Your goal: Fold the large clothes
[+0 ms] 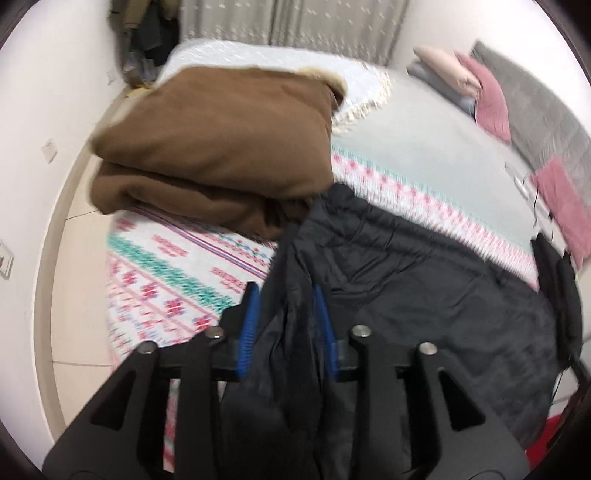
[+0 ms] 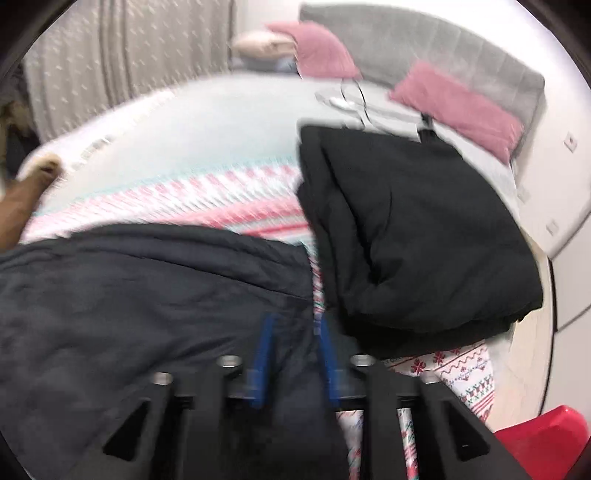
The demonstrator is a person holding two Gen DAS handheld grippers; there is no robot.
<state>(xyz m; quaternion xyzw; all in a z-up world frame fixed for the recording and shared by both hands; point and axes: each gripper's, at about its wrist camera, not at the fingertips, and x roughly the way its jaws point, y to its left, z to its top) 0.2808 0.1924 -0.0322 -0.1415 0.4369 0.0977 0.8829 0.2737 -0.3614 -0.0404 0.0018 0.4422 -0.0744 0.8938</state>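
Two grippers, left and right, each clench an edge of the dark quilted puffer jacket lying across the patterned bedspread. Judged best: lift both corners level toward twelve o'clock, clear of the folded brown blanket at ten o'clock and the folded black garment at two.

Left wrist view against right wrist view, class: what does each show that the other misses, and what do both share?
Left only: a full folded brown fleece blanket and cluttered dark clothes in the corner. Right only: a folded black padded coat and a red plastic object. Both: the dark navy quilted jacket between each gripper's jaws, pink pillows, patterned bedspread.
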